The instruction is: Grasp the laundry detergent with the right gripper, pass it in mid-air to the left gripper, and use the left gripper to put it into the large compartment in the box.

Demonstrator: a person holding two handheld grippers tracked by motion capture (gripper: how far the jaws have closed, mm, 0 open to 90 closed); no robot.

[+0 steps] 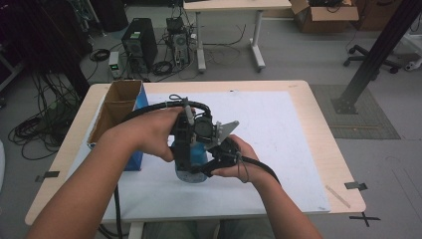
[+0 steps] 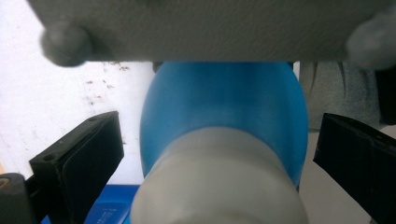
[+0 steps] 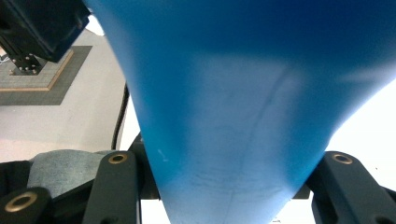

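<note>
1. Your right tongs are clenched on the blue bottle's body; in the right gripper view its blue wall is wedged between the jaws, likely to keep it from turning.
2. Your left tongs stand released: in the left gripper view both jaws flank the bottle's white cap with gaps showing, probably lined up to grip and twist it.
3. The bottle sits low over the white mat on the table, so a slip costs little.
4. The open cardboard box waits just left of your hands.
</note>
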